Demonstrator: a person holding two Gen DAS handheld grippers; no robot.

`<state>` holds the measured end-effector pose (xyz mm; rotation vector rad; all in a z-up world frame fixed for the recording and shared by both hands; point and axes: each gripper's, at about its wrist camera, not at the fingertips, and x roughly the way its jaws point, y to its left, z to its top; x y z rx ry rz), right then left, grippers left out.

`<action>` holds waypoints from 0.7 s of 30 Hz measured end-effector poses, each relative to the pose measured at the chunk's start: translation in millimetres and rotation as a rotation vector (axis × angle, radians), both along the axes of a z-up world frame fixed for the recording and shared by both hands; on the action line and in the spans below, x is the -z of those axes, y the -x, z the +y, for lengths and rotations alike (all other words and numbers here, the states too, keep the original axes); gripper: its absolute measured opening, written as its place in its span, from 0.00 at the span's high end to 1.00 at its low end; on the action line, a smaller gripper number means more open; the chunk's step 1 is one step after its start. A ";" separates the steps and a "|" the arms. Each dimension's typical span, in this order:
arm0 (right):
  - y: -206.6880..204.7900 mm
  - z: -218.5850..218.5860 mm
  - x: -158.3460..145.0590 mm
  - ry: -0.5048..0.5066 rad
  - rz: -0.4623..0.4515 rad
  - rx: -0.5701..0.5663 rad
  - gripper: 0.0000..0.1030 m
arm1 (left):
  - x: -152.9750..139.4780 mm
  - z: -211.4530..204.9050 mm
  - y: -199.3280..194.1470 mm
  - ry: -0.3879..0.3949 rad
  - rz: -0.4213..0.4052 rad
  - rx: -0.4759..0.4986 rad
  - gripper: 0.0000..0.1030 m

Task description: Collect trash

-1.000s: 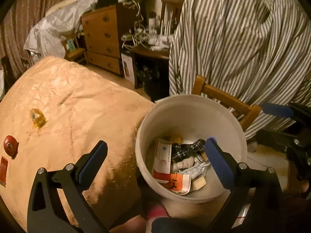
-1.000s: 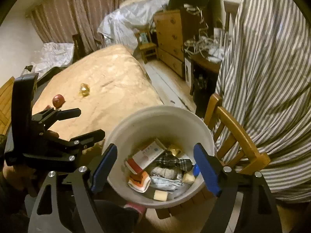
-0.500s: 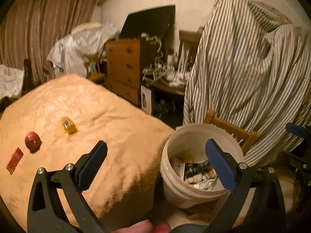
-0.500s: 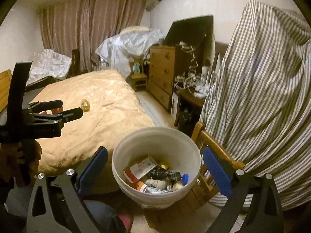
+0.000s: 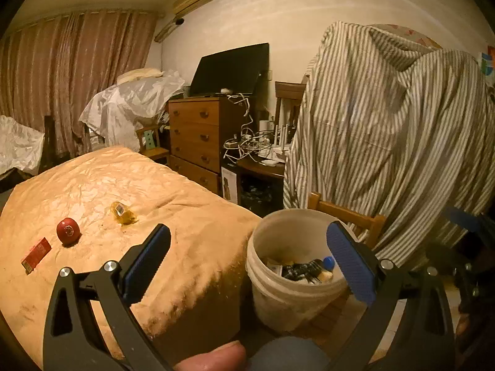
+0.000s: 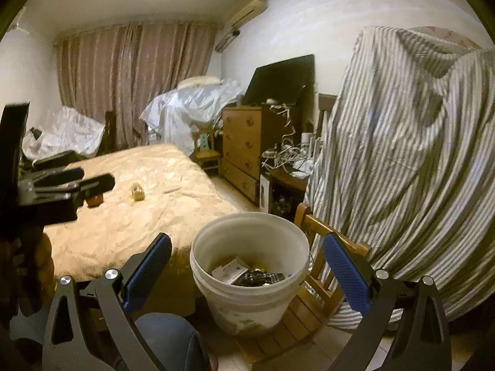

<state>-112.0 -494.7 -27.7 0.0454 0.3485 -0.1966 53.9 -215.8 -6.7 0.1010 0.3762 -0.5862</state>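
On the bed (image 5: 77, 191), at the left, a red packet (image 5: 35, 253), a red round item (image 5: 68, 231) and a yellow wrapper (image 5: 122, 213) are seen. The left gripper (image 5: 247, 262) is spread wide, nothing held. Right of the bed, the white bucket (image 6: 247, 303) of trash is set on a wooden chair (image 6: 312, 281). The right gripper (image 6: 247, 266), having just opened, is spread empty.

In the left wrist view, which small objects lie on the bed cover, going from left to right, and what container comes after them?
Red flat packet → red round object → yellow crumpled wrapper → white bucket, already holding trash.
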 end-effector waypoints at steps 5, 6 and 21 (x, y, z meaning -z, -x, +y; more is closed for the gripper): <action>30.2 -4.8 0.6 -0.008 -0.070 0.058 0.05 | 7.3 3.8 19.8 0.008 -0.003 0.021 0.05; 35.2 -5.0 0.8 -0.004 -0.079 0.068 0.05 | 8.5 3.2 24.0 0.007 -0.008 0.026 0.05; 33.4 -14.5 2.6 -0.019 -0.037 0.072 0.05 | 16.2 -0.6 47.1 -0.021 -0.028 0.065 0.05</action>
